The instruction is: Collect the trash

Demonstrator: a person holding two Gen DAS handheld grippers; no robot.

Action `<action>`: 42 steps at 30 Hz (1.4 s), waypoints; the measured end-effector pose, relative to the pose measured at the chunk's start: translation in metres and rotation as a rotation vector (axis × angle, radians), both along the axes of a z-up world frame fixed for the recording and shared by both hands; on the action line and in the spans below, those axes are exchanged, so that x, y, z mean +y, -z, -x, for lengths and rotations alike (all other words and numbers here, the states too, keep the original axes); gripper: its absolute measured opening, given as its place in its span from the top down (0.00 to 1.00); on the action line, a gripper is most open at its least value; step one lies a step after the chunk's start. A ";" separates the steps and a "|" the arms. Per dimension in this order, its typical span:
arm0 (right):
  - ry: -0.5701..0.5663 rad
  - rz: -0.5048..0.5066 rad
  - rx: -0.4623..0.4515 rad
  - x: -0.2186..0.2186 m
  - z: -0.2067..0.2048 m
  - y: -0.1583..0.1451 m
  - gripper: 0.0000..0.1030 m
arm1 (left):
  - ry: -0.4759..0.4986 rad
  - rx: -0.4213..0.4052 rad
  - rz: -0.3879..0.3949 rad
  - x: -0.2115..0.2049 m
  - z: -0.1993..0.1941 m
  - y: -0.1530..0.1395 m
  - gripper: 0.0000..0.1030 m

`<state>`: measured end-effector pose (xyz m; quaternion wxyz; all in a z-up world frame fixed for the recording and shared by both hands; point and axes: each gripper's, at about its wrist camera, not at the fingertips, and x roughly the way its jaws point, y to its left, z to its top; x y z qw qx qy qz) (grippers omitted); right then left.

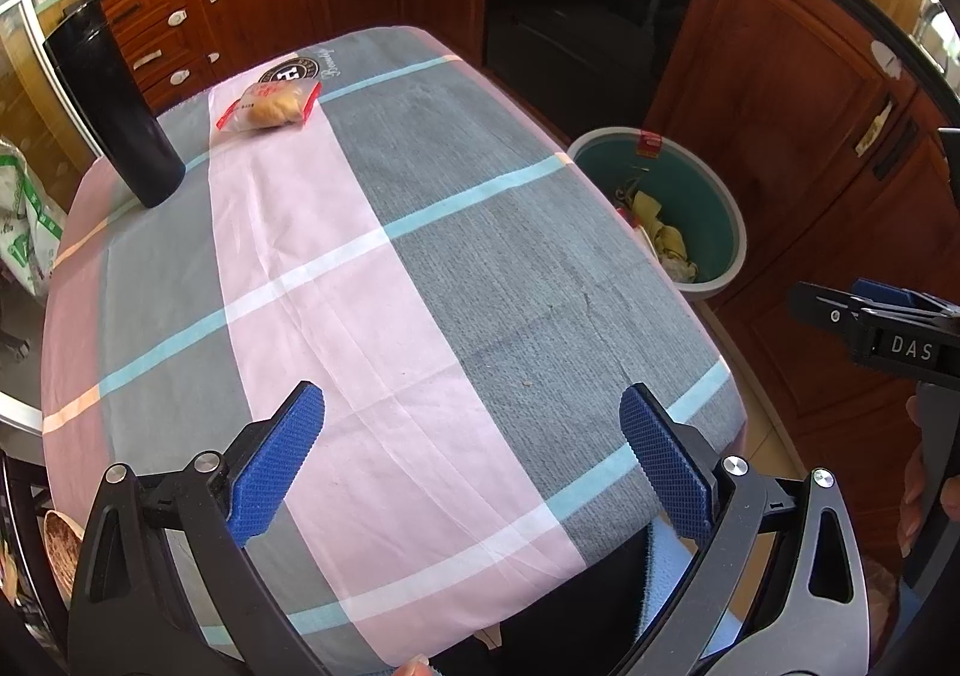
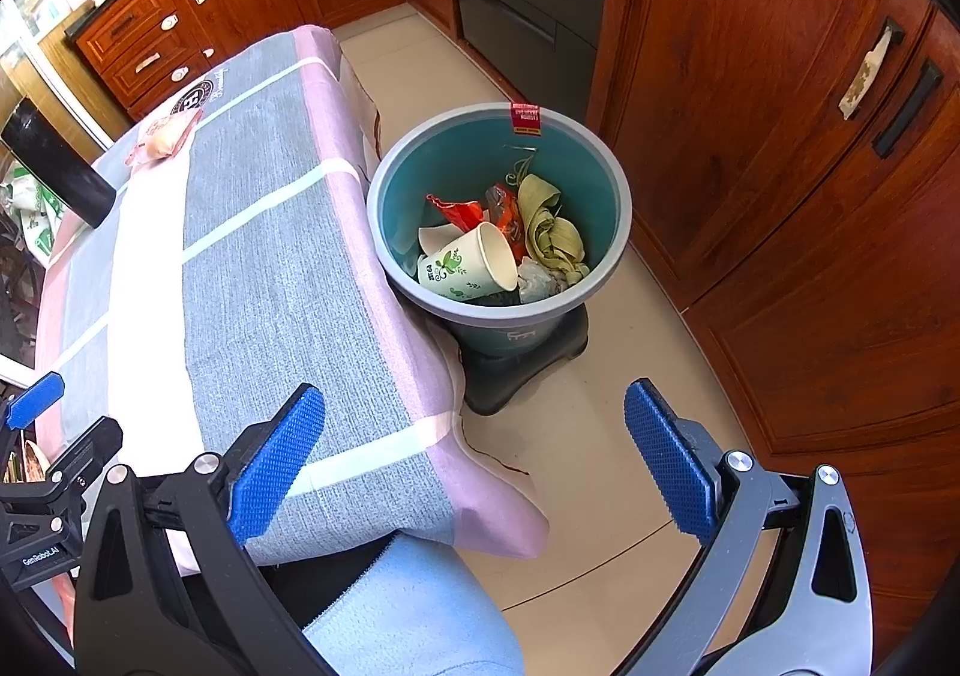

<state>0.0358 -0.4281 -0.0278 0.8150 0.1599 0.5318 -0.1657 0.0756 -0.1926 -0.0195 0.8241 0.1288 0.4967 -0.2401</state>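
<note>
Nearest the cameras, both grippers hang with nothing in them: the left gripper (image 1: 471,460) hovers over the near end of the cloth-covered surface (image 1: 420,232) with its blue fingers (image 1: 279,466) spread wide, and the right gripper (image 2: 474,460) is just as wide open above the surface's right edge and the floor. Beyond the right gripper, just beside the surface, stands the teal bin (image 2: 624,208), already holding a paper cup (image 2: 471,265), red wrappers and crumpled yellowish material. Farther off, at the far end of the surface, lies the one loose item left, a clear packet with red edging (image 1: 273,102) and something bun-like inside, near but apart from a tall black bottle (image 1: 114,99). That packet looks light, soft and crinkly, its film probably slippery and easily crushed. A pinch on the flat sealed red edge, rather than across the puffed middle, seems the surer hold.
</note>
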 end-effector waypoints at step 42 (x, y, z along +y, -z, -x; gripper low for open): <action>0.012 -0.024 0.036 -0.005 -0.025 0.016 0.07 | -0.010 -0.011 -0.028 -0.007 -0.022 0.007 0.04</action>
